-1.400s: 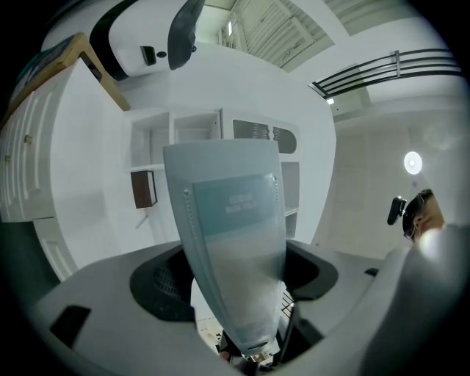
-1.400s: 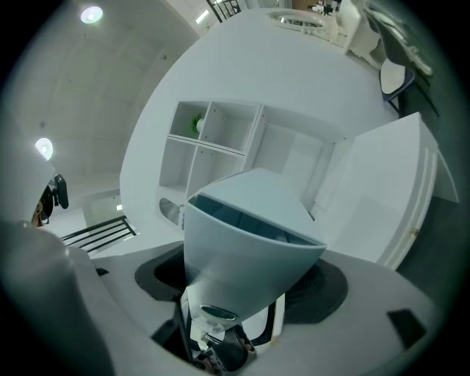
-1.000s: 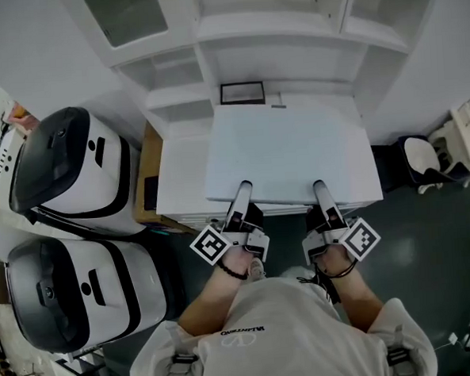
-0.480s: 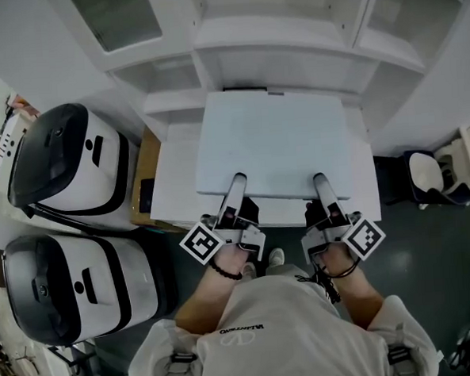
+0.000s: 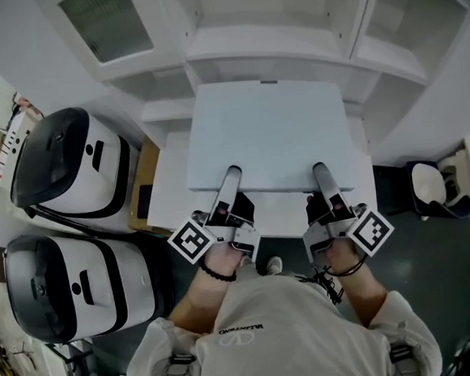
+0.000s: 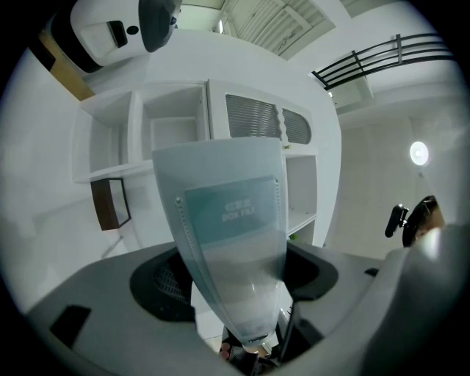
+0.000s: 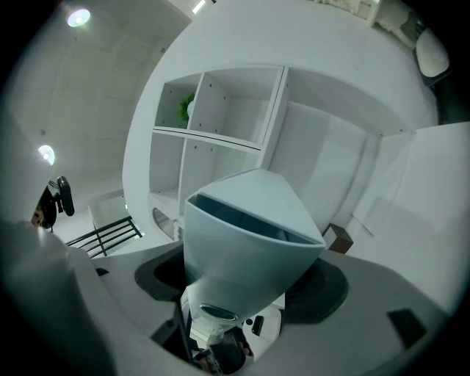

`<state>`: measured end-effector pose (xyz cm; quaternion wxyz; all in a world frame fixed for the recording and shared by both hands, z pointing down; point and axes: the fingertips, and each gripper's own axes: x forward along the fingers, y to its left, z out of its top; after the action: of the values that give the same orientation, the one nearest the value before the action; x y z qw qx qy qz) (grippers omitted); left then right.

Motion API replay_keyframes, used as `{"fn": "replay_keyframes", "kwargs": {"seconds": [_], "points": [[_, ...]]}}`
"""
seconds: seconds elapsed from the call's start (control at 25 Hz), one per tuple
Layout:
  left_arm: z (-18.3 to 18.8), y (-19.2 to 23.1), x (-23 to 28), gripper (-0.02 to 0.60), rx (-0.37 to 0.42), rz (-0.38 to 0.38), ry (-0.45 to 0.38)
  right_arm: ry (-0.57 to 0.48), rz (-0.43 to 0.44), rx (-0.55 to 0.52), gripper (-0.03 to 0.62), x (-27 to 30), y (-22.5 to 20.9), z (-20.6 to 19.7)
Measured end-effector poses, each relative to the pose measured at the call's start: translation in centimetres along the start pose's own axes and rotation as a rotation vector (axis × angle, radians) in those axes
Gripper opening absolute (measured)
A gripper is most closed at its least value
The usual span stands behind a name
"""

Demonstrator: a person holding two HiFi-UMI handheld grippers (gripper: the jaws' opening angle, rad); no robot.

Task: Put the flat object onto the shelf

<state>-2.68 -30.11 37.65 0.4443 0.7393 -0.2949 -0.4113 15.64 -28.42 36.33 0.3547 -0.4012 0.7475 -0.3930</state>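
A flat, pale-blue translucent plastic box file, smooth and rectangular, is held level by its near edge. The left hand-held gripper and right hand-held gripper each clamp it with jaws set wide. Beyond their tips stands the matt white shelf unit, its compartments square-edged.

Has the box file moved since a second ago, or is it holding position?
Yes. In the head view the box file has gone forward toward the shelf unit; its far edge now hides the dark frame that showed beyond it.
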Motion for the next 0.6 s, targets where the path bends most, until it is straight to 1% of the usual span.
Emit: {"fn": "replay_keyframes", "kwargs": {"seconds": [0.16, 0.32, 0.44, 0.6], "points": [[1.4, -0.9, 1.4, 0.341, 0.014, -0.007, 0.018, -0.003, 0.018, -0.007, 0.364, 1.8, 1.3, 0.7], [2.8, -2.6, 3.2, 0.341, 0.027, -0.046, 0.034, -0.023, 0.026, -0.018, 0.365, 3.0, 2.8, 1.6], [4.0, -3.8, 4.6, 0.34, 0.044, -0.077, 0.041, -0.027, 0.046, -0.048, 0.365, 4.2, 4.1, 2.5], [5.2, -4.5, 7.0, 0.339, 0.043, -0.107, 0.045, -0.036, 0.065, -0.086, 0.367, 6.6, 4.9, 4.2]]}}
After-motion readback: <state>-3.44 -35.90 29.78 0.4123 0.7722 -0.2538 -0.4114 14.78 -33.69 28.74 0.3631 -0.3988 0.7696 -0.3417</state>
